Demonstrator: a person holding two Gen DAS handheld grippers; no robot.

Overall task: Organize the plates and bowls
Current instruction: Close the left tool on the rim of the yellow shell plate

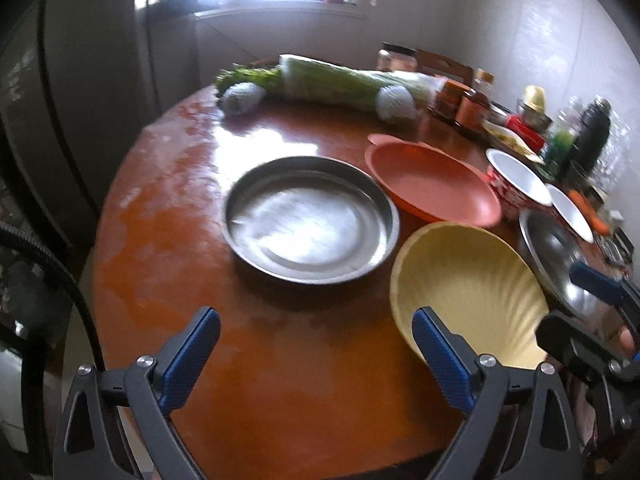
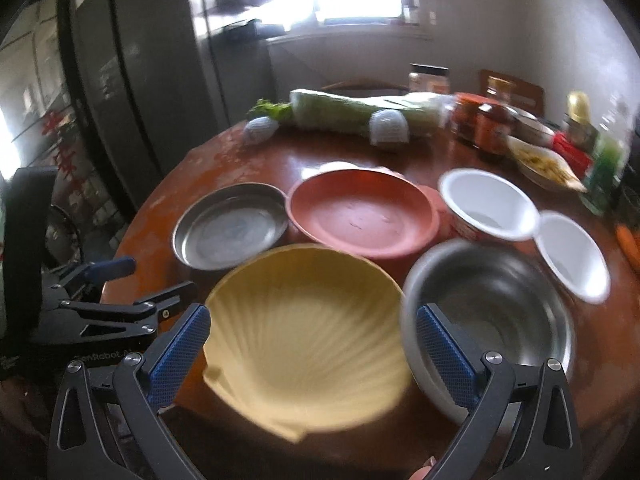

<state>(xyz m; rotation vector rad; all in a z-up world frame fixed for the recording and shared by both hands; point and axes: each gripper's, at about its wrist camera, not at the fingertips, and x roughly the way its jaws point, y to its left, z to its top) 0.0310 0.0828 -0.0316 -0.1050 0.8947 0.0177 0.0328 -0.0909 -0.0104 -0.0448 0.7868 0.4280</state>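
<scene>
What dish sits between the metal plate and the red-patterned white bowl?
The orange plate sits between the metal plate and the red-patterned bowl, clearest in the right wrist view.

Three plates are counted on the table: one metal plate (image 2: 230, 226), one red plate (image 2: 362, 214) and one yellow shell-shaped plate (image 2: 308, 332). Three bowls are seen beside them: one metal bowl (image 2: 490, 312), one white bowl with a red outside (image 2: 488, 204) and one plain white bowl (image 2: 572, 256). At the far edge, one long cabbage (image 2: 360, 114) is counted.
</scene>
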